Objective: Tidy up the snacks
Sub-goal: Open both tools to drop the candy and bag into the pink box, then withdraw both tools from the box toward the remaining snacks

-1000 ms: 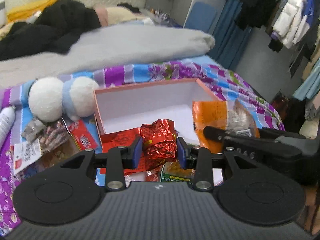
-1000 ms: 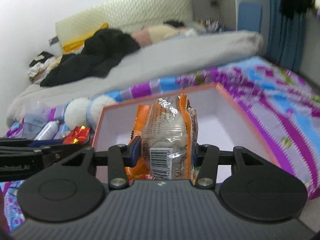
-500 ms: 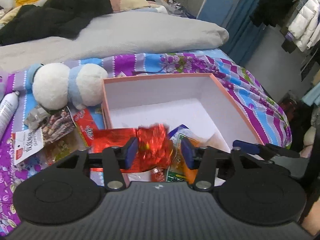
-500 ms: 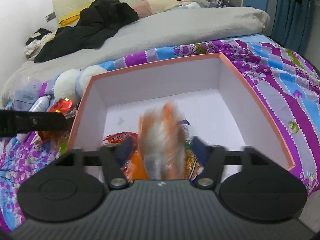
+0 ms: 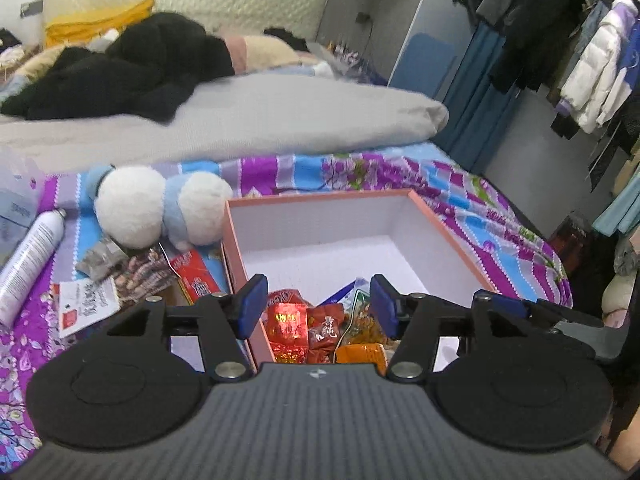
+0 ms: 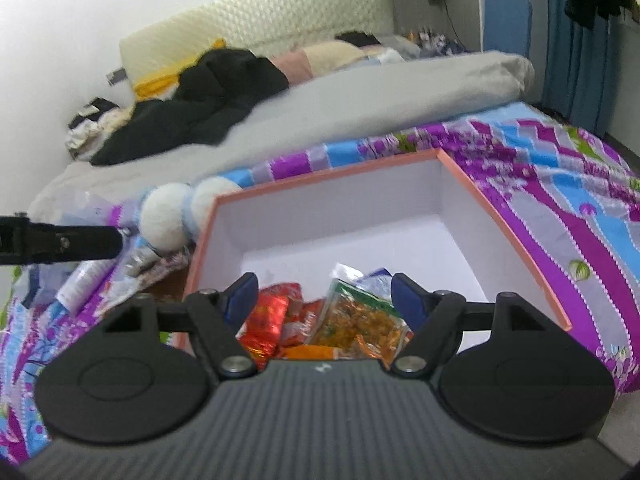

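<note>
Both grippers hover over the pink box (image 5: pixel 448 236), the left gripper (image 5: pixel 316 308) opening its jaws and the right gripper (image 6: pixel 324 300) spread wide, neither grasping the snack packets (image 6: pixel 320 320) heaped in the box's near corner.

Left gripper (image 5: pixel 316 306) jaws opening, no longer clamping the red foil packet (image 5: pixel 286 322) now lying in the pink box (image 5: pixel 444 228), right gripper (image 6: pixel 324 300) standing spread and empty, its orange snack bag (image 6: pixel 308 354) dropped among the packets inside.

Bed (image 5: pixel 248 120) with quilted headboard (image 6: pixel 256 20) (clothes rack (image 5: pixel 592 60) beside)
</note>
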`<state>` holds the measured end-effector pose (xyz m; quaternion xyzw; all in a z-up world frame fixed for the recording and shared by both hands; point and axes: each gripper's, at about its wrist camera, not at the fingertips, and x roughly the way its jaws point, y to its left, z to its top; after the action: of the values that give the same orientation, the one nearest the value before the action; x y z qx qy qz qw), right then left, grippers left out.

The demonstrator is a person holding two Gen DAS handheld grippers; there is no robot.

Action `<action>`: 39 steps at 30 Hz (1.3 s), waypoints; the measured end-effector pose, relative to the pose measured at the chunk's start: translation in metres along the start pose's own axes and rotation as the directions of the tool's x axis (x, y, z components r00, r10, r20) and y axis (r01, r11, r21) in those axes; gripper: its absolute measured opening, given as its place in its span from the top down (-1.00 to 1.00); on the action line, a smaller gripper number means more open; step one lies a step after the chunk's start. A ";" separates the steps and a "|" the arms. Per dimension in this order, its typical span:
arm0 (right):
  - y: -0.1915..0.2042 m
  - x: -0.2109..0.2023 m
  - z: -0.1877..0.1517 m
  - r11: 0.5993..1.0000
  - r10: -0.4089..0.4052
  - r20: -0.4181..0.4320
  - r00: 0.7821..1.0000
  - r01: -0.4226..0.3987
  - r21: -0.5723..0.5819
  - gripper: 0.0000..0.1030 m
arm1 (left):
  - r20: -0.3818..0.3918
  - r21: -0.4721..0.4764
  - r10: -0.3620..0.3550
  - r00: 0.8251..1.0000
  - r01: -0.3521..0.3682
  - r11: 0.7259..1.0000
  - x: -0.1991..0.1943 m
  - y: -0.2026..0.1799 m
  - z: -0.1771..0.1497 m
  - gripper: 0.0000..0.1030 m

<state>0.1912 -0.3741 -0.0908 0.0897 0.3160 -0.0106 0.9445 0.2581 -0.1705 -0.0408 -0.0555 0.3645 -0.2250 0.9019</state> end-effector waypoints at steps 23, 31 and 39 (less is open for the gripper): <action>0.086 -0.077 -0.027 0.981 0.161 0.162 0.973 -0.141 -0.133 -0.46 | 0.177 -0.031 0.079 0.981 -0.074 0.997 -0.126 0.041 -0.061 -0.21; 0.102 -0.092 -0.066 0.981 0.173 0.169 0.970 -0.155 -0.118 -0.46 | 0.188 -0.076 0.118 0.975 -0.105 0.992 -0.156 0.056 -0.105 -0.21; 0.110 -0.109 -0.107 0.979 0.192 0.147 0.970 -0.178 -0.103 -0.45 | 0.117 -0.070 0.124 0.985 -0.116 0.991 -0.172 0.057 -0.151 -0.21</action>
<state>0.0491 -0.2509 -0.0916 0.0755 0.2314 0.0847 0.9662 0.0670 -0.0334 -0.0576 -0.0755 0.3189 -0.1548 0.9320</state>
